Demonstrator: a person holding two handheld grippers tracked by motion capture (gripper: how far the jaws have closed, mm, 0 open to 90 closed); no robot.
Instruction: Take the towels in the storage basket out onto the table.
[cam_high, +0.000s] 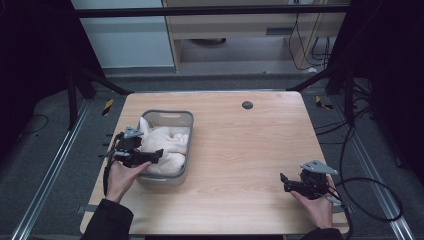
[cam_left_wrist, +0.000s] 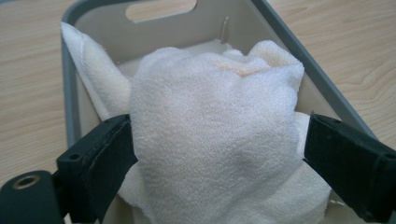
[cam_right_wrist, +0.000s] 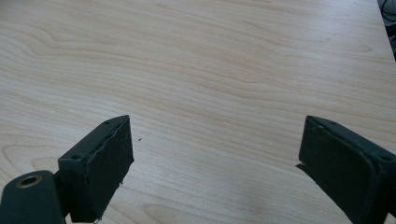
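- The table (cam_high: 240, 150) is light wood with a small dark round disc (cam_high: 247, 105) set near its far edge; most of its top lies bare.
- The basket (cam_high: 167, 118) is grey plastic with a handle slot in its far wall, and it stands on the left half of the table.
- The towel (cam_high: 167, 145) is cream-white and bunched up inside the basket (one corner climbs the left wall, as the left gripper view shows at (cam_left_wrist: 88, 60)). Its crumpled bulk (cam_left_wrist: 215, 130) rises above the rim in a rounded heap.
- The left gripper (cam_high: 150, 156) reaches over the basket's near left corner, held in the person's left hand (cam_high: 122, 177). Its jaws stand wide apart on either side of the towel heap; the left jaw lies right at the cloth's edge, the right one just beside it, and neither squeezes it.
- The right gripper (cam_high: 285, 181) rests low over the near right part of the table, well apart from the basket, in the person's right hand (cam_high: 317, 205). Its jaws are spread wide with bare wood (cam_right_wrist: 210, 116) between them (nothing held).
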